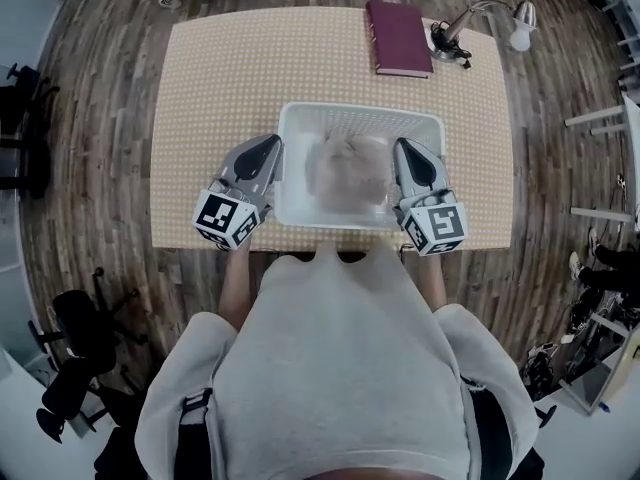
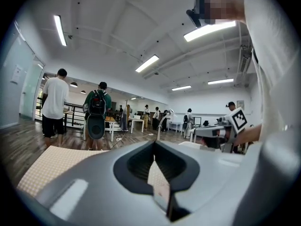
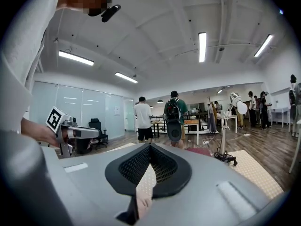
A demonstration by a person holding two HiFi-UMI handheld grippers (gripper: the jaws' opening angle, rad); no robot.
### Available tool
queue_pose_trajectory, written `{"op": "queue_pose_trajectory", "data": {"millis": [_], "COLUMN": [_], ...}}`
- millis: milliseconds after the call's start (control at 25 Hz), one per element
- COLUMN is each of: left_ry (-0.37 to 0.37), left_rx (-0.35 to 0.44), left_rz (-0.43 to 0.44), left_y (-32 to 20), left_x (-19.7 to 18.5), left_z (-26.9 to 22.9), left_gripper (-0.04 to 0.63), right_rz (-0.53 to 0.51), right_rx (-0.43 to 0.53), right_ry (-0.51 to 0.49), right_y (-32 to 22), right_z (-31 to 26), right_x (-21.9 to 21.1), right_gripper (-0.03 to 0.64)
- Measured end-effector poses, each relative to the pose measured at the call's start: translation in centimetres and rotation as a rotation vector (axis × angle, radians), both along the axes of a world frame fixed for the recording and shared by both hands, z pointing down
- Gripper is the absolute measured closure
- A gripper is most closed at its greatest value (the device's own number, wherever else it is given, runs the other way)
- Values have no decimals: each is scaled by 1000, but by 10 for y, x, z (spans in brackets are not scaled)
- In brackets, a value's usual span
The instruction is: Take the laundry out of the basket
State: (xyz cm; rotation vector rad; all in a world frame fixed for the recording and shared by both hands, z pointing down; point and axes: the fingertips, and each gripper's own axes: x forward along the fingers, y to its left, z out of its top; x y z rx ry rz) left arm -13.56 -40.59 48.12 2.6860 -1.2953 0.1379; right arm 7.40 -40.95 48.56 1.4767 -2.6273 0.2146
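A white plastic laundry basket (image 1: pixel 300 128) stands on the table in front of me in the head view. A pale crumpled piece of laundry (image 1: pixel 348 166) lies inside it. My left gripper (image 1: pixel 272 141) rests just outside the basket's left wall, and my right gripper (image 1: pixel 402 144) just outside its right wall. Both point away from me and neither touches the laundry. In the left gripper view, the left gripper (image 2: pixel 154 143) has its jaws met at the tip with nothing between them. In the right gripper view, the right gripper (image 3: pixel 149 145) shows the same, shut and empty.
The table (image 1: pixel 220 78) has a dotted beige cover. A maroon book (image 1: pixel 398 38) and a white desk lamp (image 1: pixel 480 20) sit at its far edge. Black chairs (image 1: pixel 70 348) stand on the wooden floor at the left. Several people (image 3: pixel 174 114) stand farther off in the room.
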Motion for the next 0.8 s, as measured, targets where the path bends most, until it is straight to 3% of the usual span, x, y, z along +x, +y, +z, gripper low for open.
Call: {"op": "queue_pose_trajectory", "data": {"millis": [400, 560, 640, 680, 800], "left_ry": [14, 26, 34, 38, 46], "left_rx": [-72, -79, -80, -80, -78], "left_rz": [-45, -46, -47, -48, -46], "left_y": [-11, -12, -12, -12, -14], "left_x": [-29, -29, -29, -29, -28], "left_z": [39, 43, 43, 44, 44], "left_gripper": [588, 588, 588, 588, 588], "right_rz": [-21, -77, -178, -256, -501], "right_rx": [-76, -96, -107, -108, -63], "right_ry": [14, 108, 293, 444, 1037], "right_y": [-16, -16, -11, -5, 12], "right_z": [28, 37, 51, 64, 110], "right_x": [-9, -18, -30, -36, -45], "right_gripper": [617, 617, 617, 617, 617]}}
